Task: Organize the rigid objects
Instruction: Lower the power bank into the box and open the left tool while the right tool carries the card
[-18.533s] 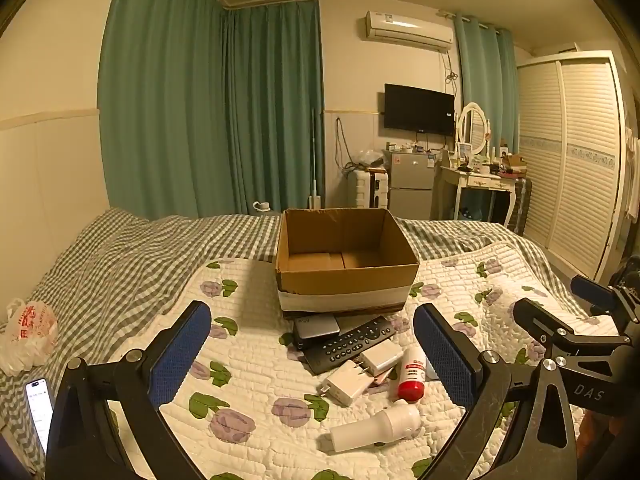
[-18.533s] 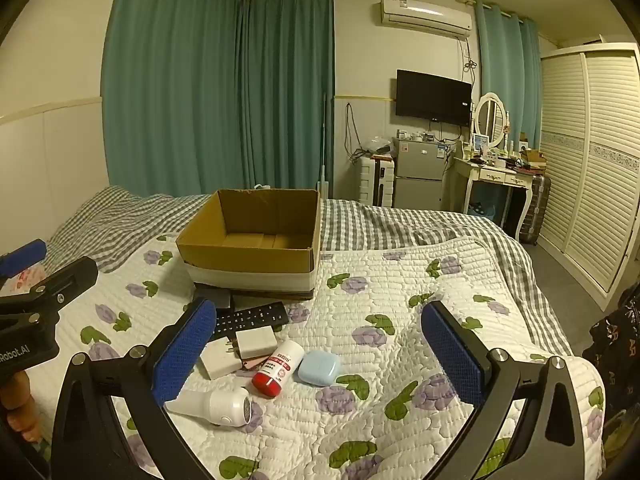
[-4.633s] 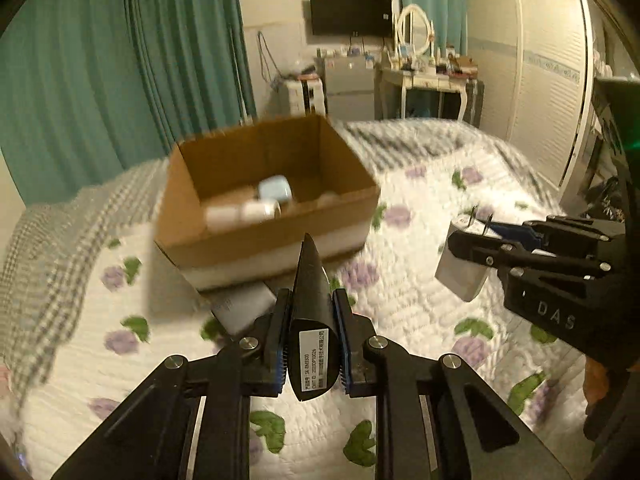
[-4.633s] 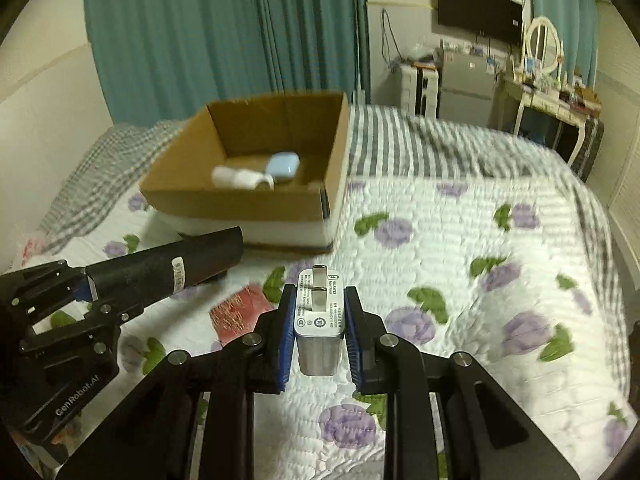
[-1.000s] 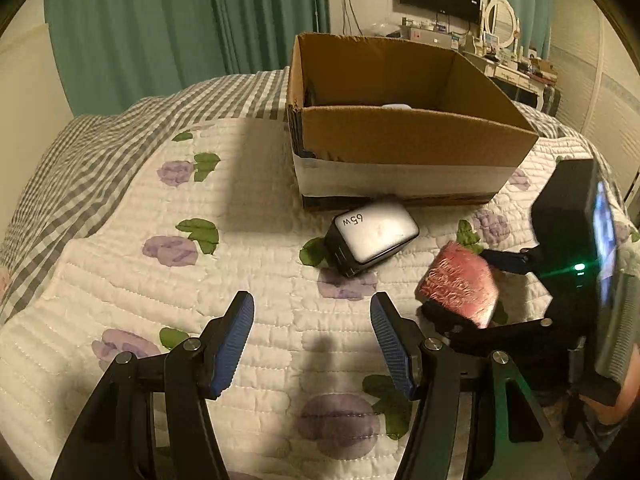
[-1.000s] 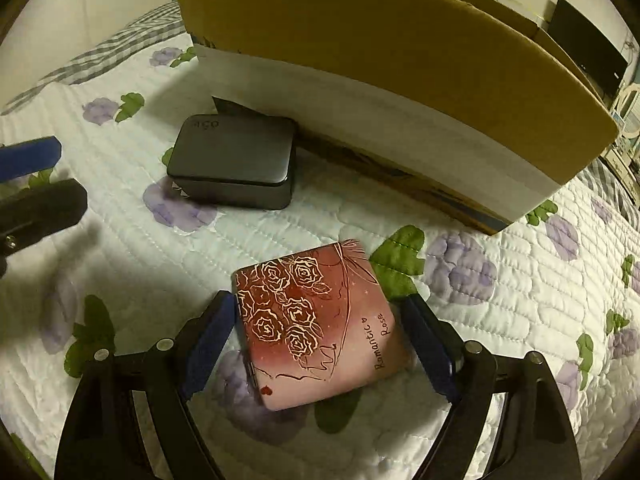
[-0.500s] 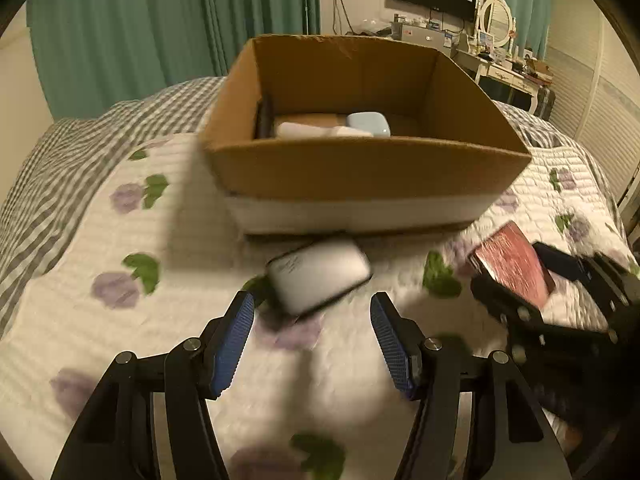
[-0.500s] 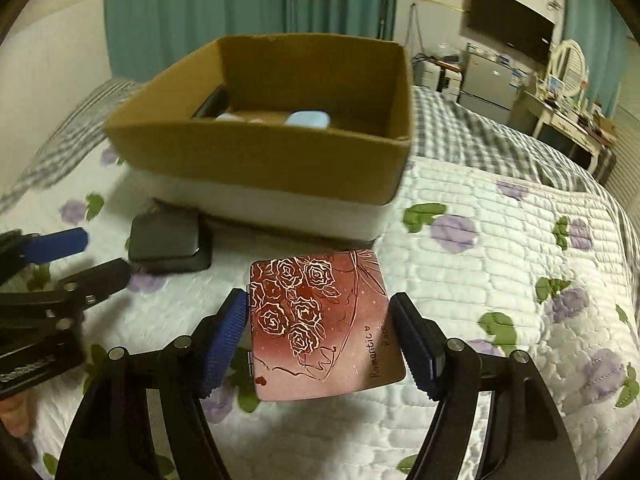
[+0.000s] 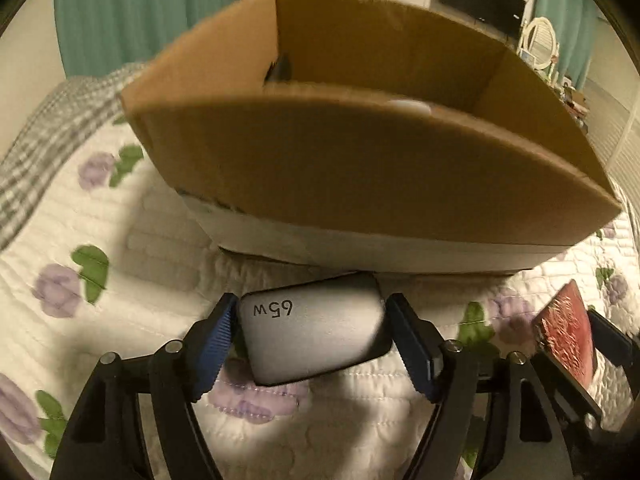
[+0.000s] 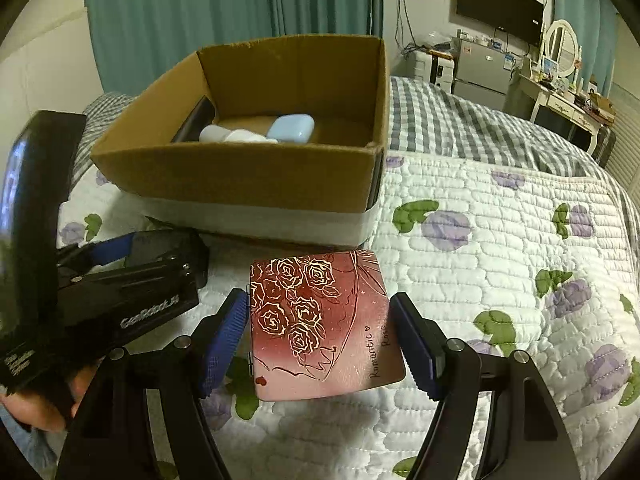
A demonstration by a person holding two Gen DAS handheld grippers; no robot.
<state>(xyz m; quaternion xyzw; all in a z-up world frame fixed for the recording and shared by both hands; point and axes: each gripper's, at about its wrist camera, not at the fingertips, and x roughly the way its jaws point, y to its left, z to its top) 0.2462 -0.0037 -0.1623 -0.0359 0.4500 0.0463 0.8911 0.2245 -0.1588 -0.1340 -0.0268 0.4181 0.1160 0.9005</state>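
My left gripper [image 9: 312, 336] stands around a grey charger block marked 65w [image 9: 312, 336], which lies on the quilt just before the cardboard box [image 9: 360, 176]; its blue pads [image 9: 216, 340] sit at both ends of the block. My right gripper [image 10: 320, 332] is shut on a red rose-printed compact case [image 10: 320, 320] and holds it above the quilt, in front of the box [image 10: 248, 176]. The case also shows in the left wrist view [image 9: 568, 332]. The box holds a blue case [image 10: 290, 128], a white bottle [image 10: 232, 135] and a black remote [image 10: 192, 120].
The white flowered quilt [image 10: 500, 264] spreads to the right of the box. A grey checked blanket [image 10: 460, 128] lies behind it. A dressing table [image 10: 560, 92] and a television [image 10: 500, 6] stand far back. The left gripper's body [image 10: 120, 288] lies at my right gripper's left.
My left gripper has moved forward and down, and its fingers now flank the 65w block. My right gripper has lifted the red case from the quilt and holds it before the box.
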